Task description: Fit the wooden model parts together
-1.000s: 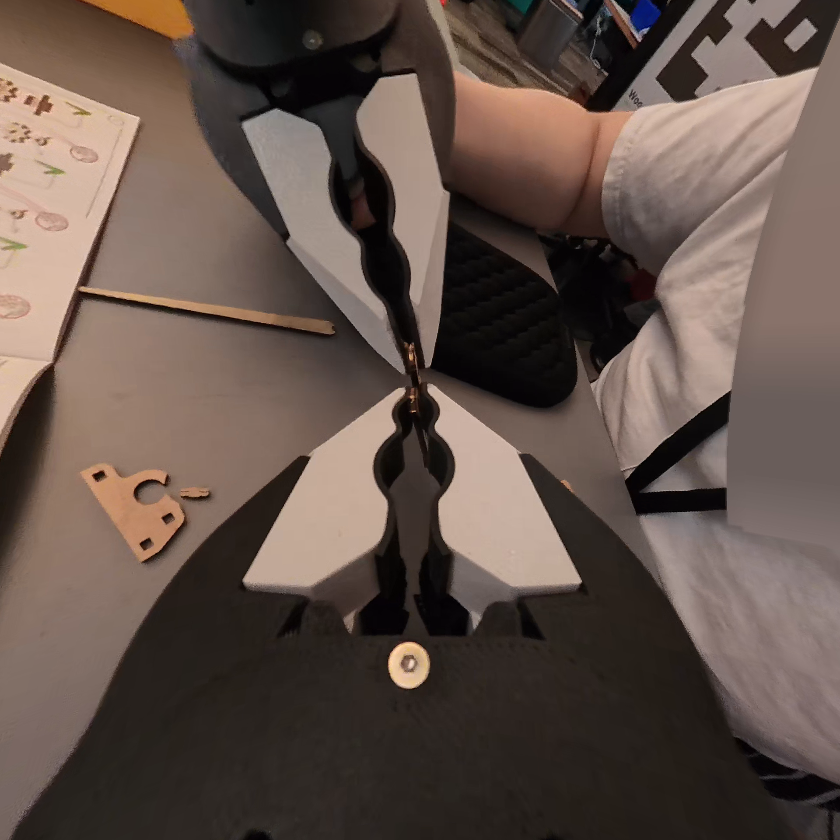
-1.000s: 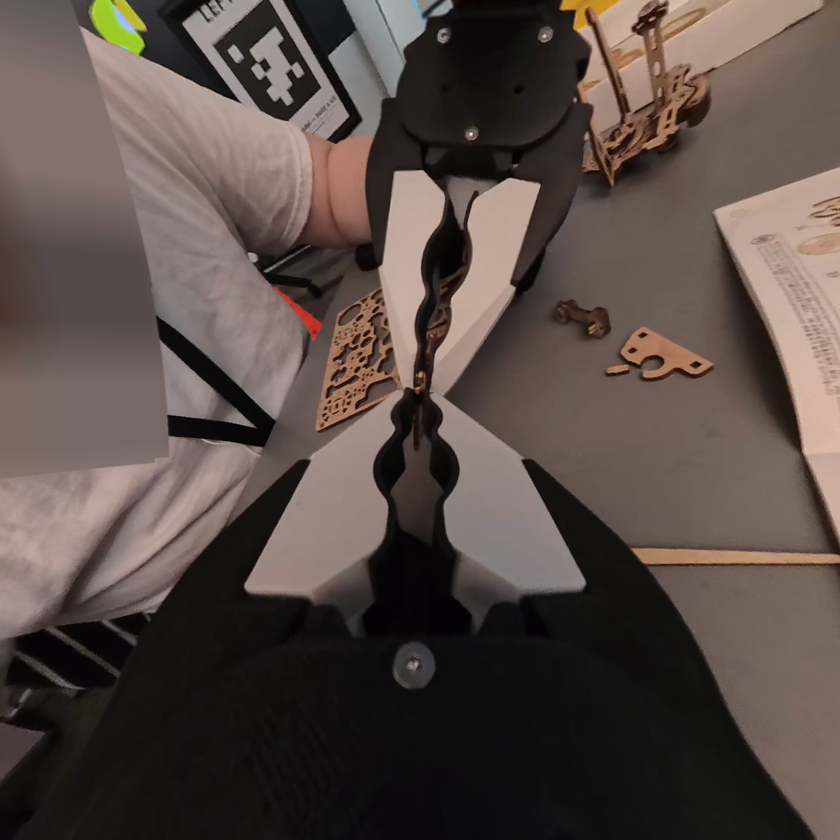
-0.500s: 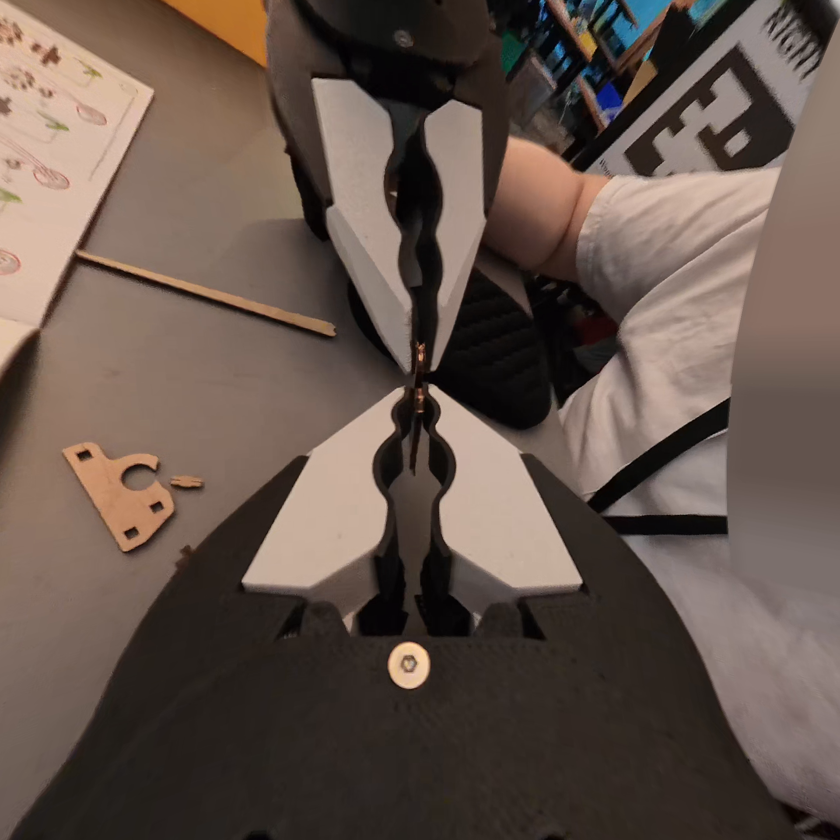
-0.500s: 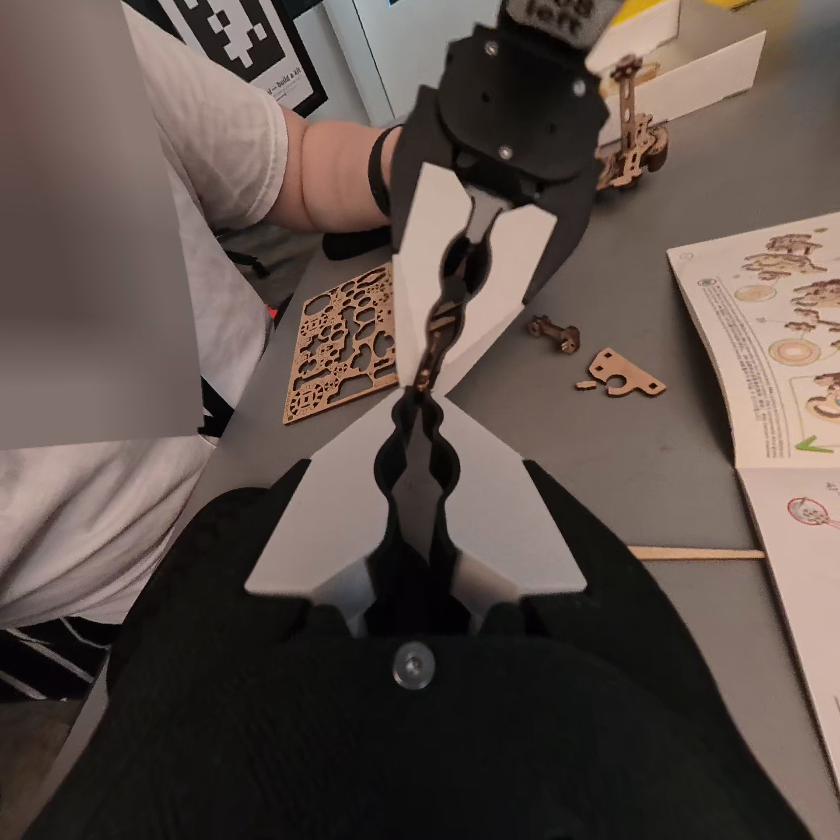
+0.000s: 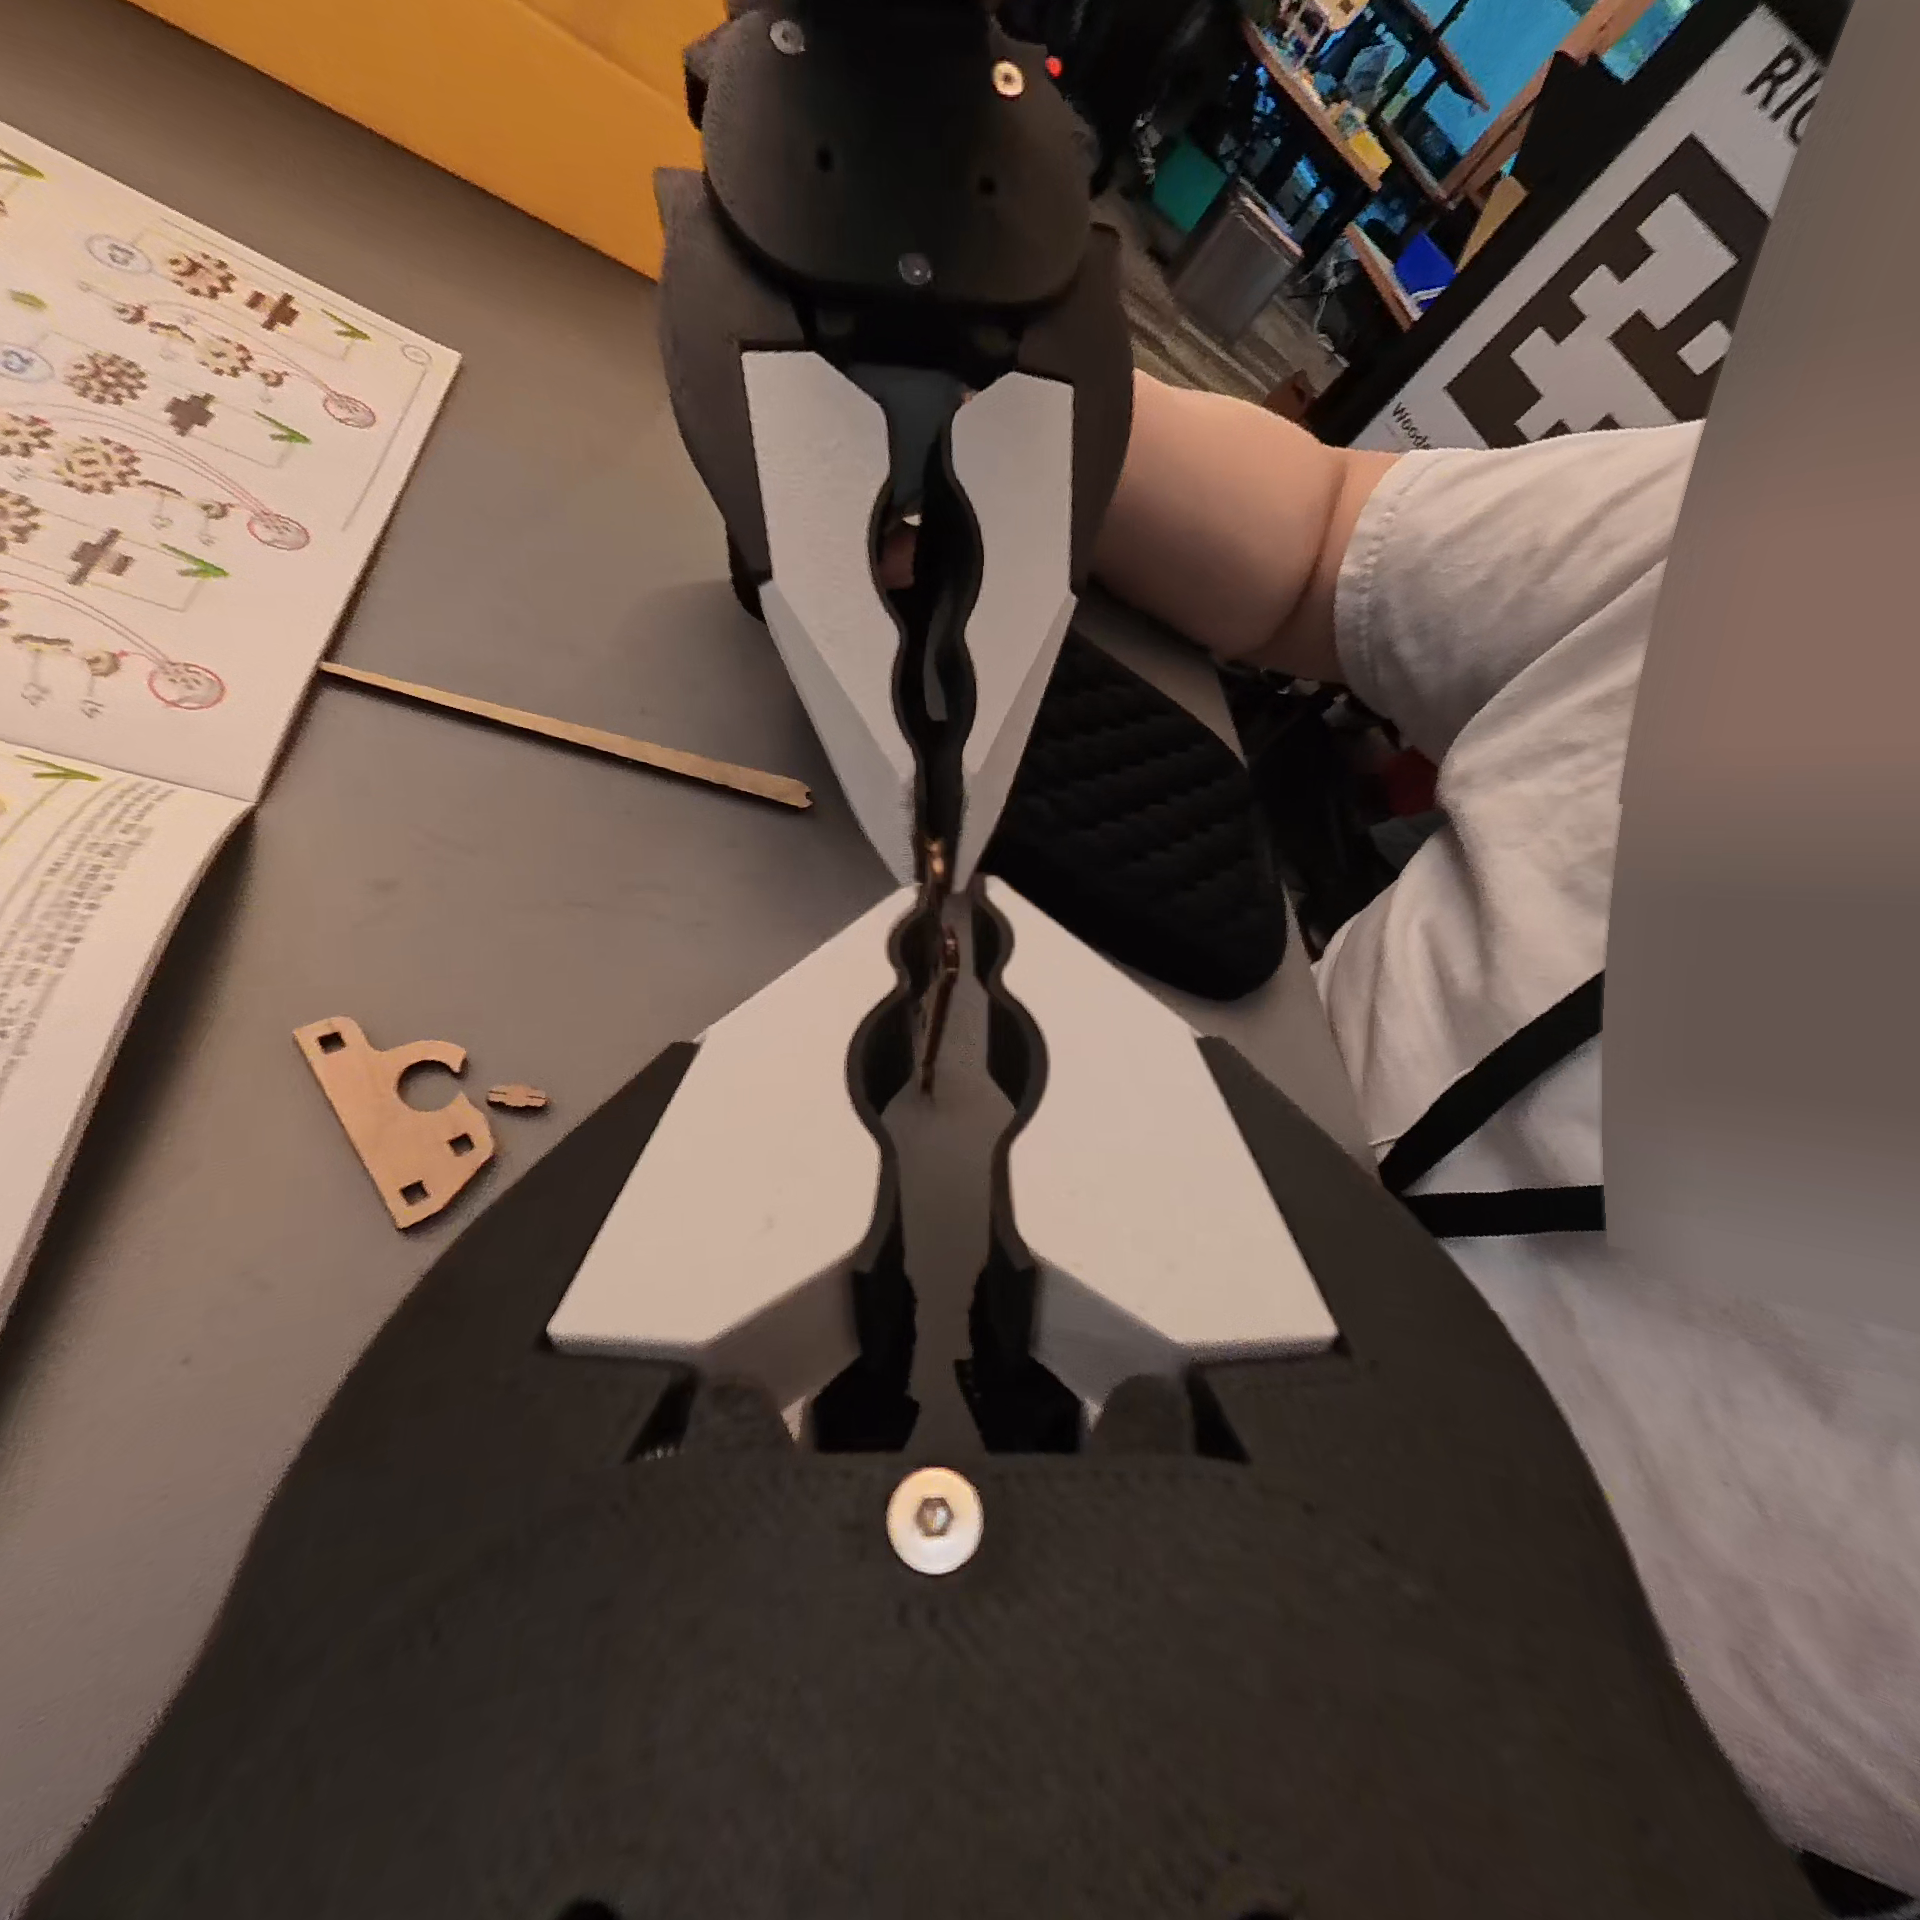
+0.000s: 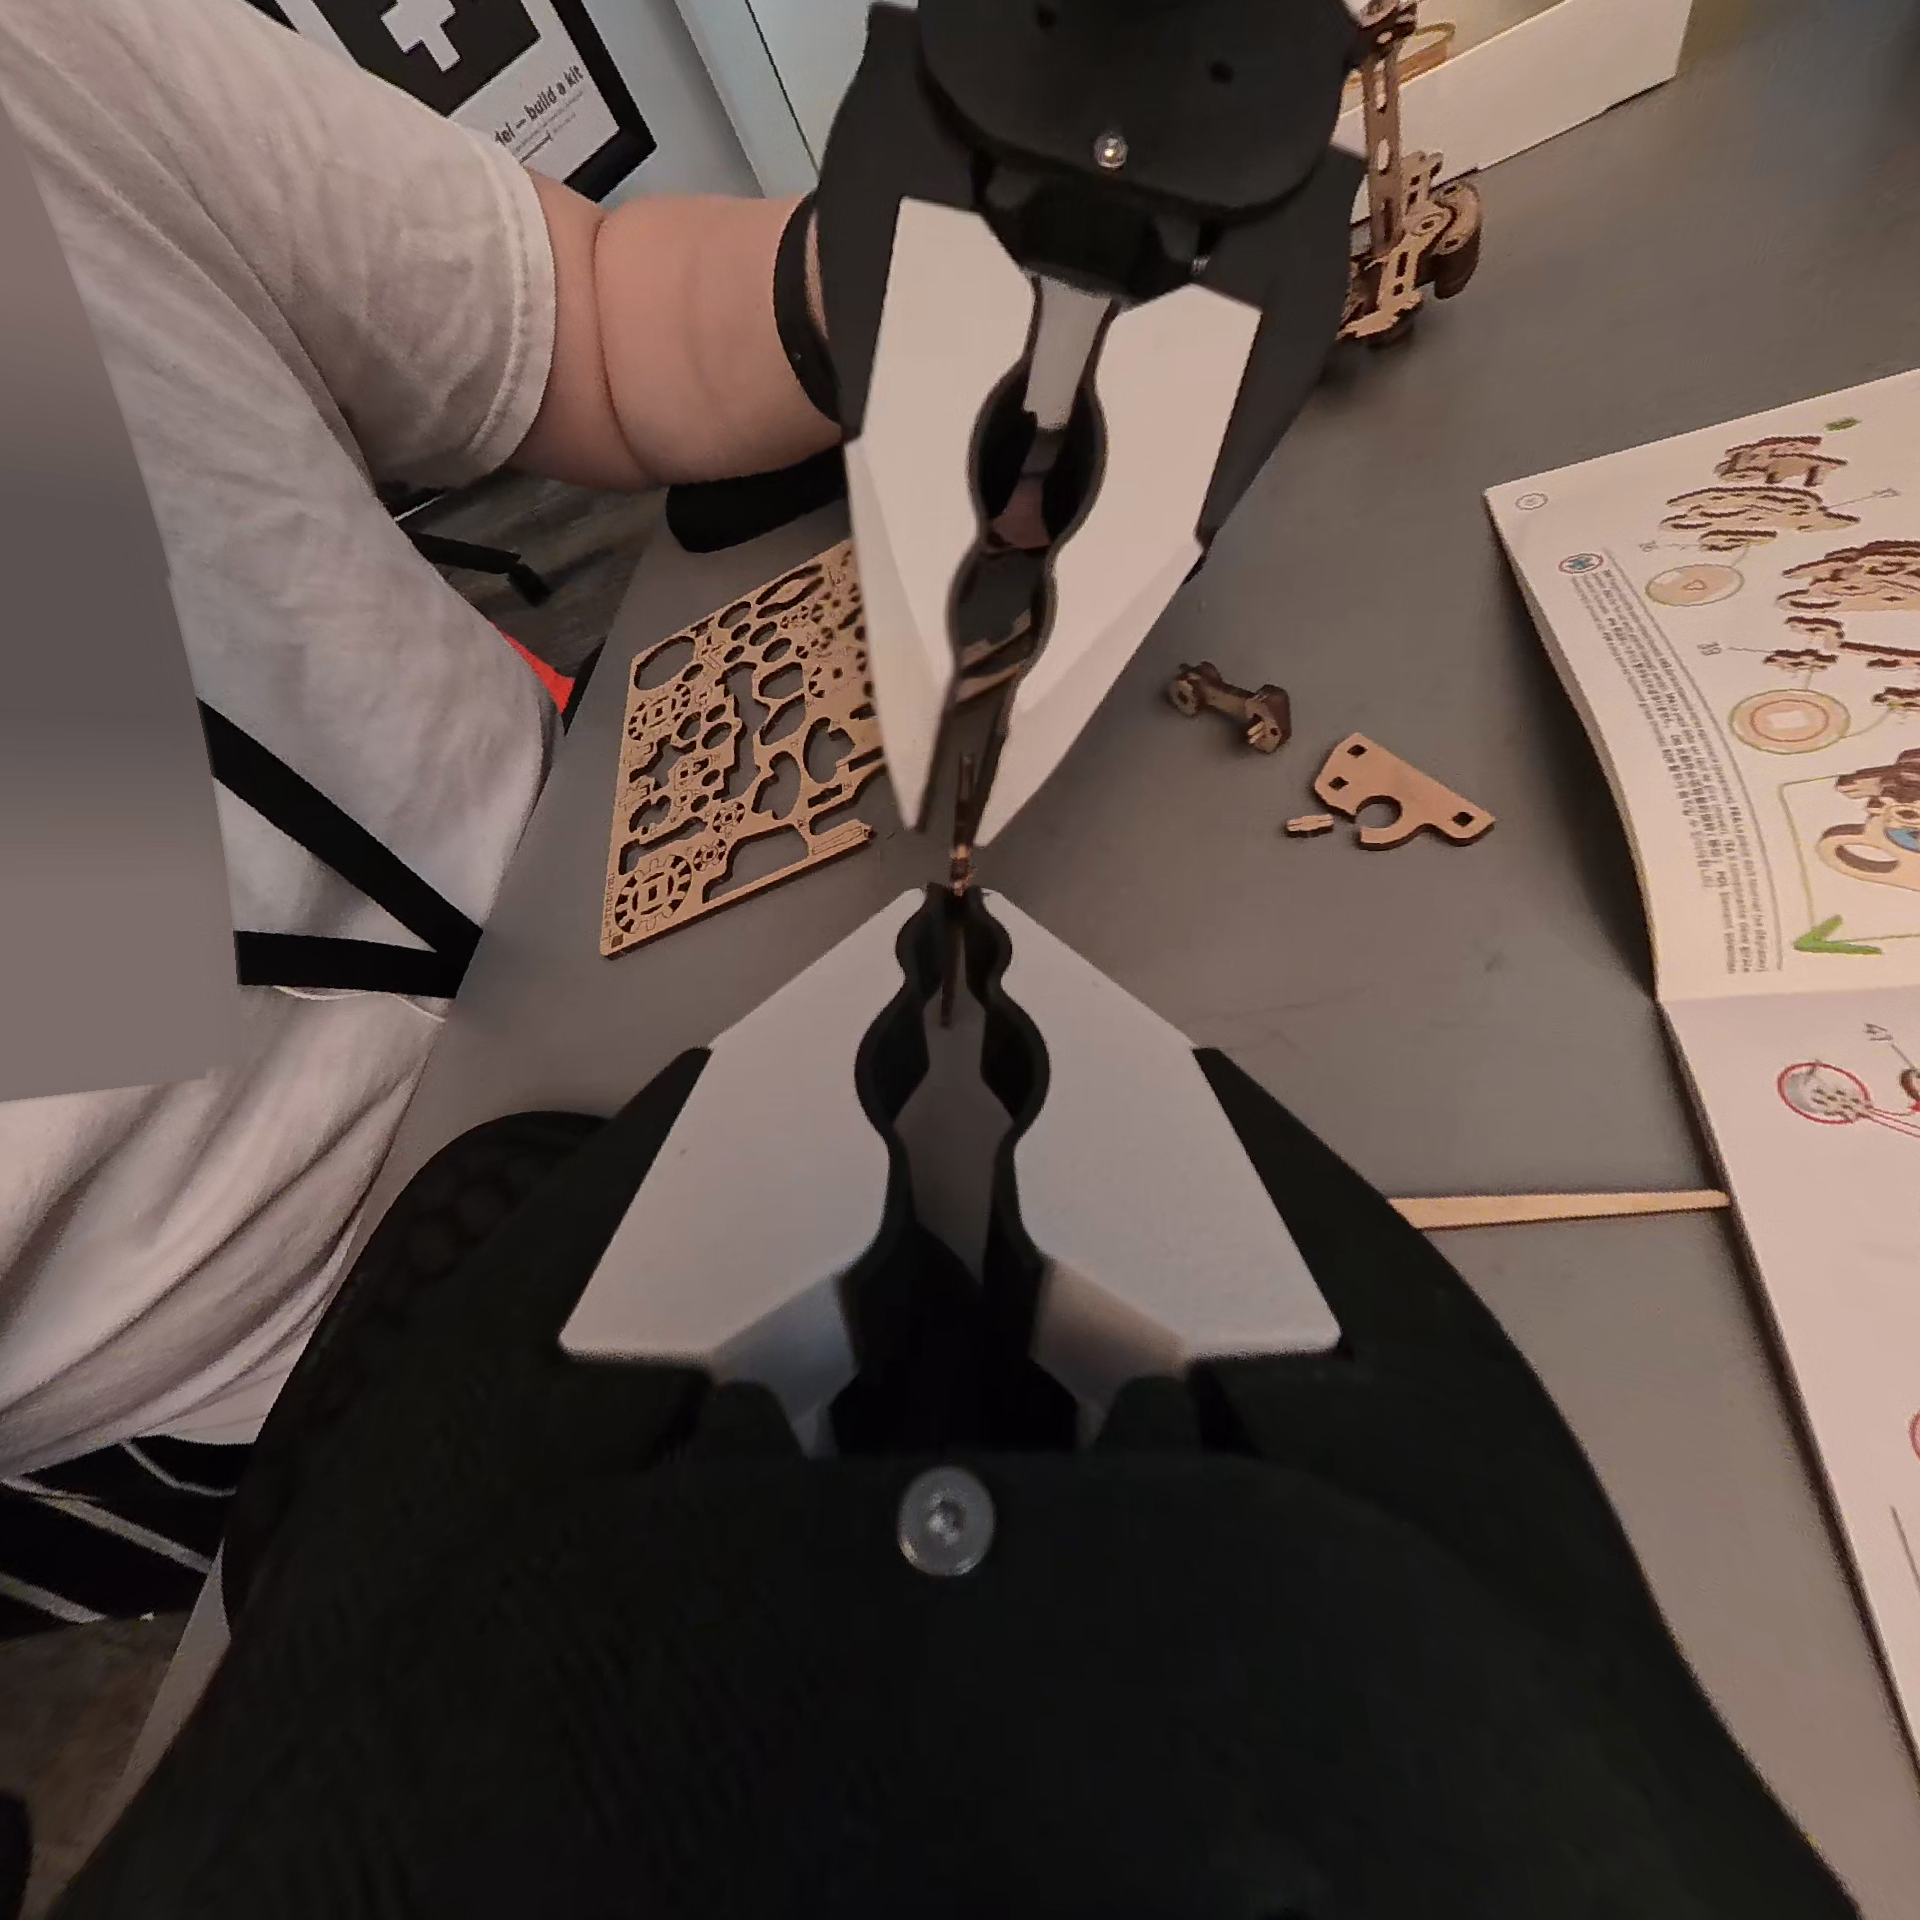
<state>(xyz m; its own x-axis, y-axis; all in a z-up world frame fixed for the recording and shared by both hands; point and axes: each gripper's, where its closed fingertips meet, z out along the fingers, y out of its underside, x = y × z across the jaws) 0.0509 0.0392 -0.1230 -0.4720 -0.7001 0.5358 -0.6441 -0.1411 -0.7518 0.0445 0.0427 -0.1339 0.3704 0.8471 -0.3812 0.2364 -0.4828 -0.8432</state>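
Left gripper (image 5: 940,914): fingers pinched almost shut on a thin wooden part (image 5: 940,997), seen edge-on, held in the air above the counter (image 5: 582,935).
Right gripper (image 6: 951,920): fingers likewise nearly closed, nipping its own small wooden piece (image 6: 948,971) at the very tips.
Change: half a second ago the two tips were pressed together; now, in the right wrist view, a slight gap seems to show between the two pieces, and the facing gripper stands more upright.
Meaning: I judge the join is not yet seated; the pieces look lined up tip to tip, so another push along that line is likely needed.
Loose parts: a flat bracket (image 6: 1397,795) and a tiny peg (image 6: 1307,824) lie on the counter to the right, near the instruction booklet (image 6: 1704,727).
Cut-out sheet (image 6: 727,769): far left, flat on the counter.
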